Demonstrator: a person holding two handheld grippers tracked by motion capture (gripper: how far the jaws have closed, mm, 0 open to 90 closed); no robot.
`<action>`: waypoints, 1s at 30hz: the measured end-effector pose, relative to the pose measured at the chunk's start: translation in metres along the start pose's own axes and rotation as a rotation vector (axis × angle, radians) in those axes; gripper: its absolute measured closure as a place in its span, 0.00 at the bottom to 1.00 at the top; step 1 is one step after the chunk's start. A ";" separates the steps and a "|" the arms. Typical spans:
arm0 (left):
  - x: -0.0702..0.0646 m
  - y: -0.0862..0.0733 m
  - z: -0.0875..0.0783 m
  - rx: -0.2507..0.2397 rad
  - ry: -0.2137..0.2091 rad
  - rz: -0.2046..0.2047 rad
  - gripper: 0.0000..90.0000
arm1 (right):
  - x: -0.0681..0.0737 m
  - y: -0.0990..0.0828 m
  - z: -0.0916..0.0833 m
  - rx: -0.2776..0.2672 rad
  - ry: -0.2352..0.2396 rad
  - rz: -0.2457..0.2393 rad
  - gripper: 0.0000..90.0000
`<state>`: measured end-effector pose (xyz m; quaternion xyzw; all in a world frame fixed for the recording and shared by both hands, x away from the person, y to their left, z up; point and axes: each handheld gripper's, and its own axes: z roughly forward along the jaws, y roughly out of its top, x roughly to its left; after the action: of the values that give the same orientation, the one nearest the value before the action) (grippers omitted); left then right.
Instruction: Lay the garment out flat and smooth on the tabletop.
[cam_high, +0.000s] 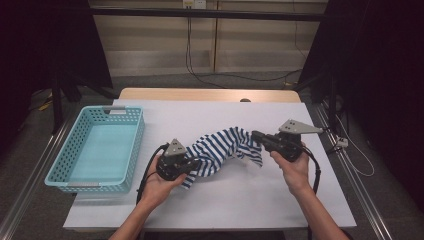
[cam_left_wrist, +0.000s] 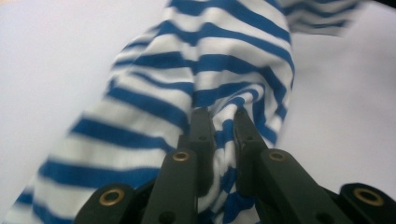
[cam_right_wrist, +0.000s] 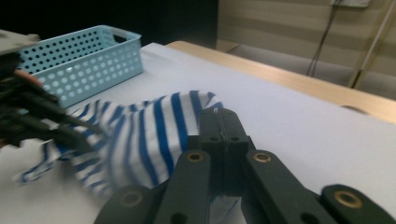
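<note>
A: What is largest here?

B: A white tabletop (cam_high: 240, 200). A light blue basket (cam_high: 75, 155) stands on it, well left of the left fingers.

A: And between the hands?

B: A blue and white striped cloth (cam_high: 222, 147) spans from the left gripper (cam_high: 192, 164) to the right gripper (cam_high: 256, 136). It sags between the two sets of fingers, its middle raised off the tabletop and a loose end hanging just below the right fingers.

A: How do the fingers stand?

B: The left fingers (cam_left_wrist: 201, 135) are nearly closed, with a bunched fold of cloth pinched between them. The right fingers (cam_right_wrist: 212, 128) are pressed together, clamping the cloth's other end.
</note>
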<state>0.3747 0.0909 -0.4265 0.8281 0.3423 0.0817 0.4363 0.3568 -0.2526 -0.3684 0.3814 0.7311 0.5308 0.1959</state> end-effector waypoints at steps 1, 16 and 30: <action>0.005 -0.001 0.001 0.013 0.000 -0.012 0.90 | 0.003 -0.003 0.004 0.019 0.011 -0.007 1.00; -0.049 0.020 0.012 -0.120 -0.082 0.104 0.49 | 0.025 -0.013 0.032 0.097 0.080 -0.063 1.00; -0.075 0.036 0.049 -0.081 -0.075 0.123 0.79 | 0.036 -0.009 0.037 0.085 0.121 -0.061 0.99</action>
<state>0.3574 -0.0039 -0.4159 0.8318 0.2707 0.0910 0.4759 0.3563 -0.2027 -0.3856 0.3344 0.7748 0.5149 0.1511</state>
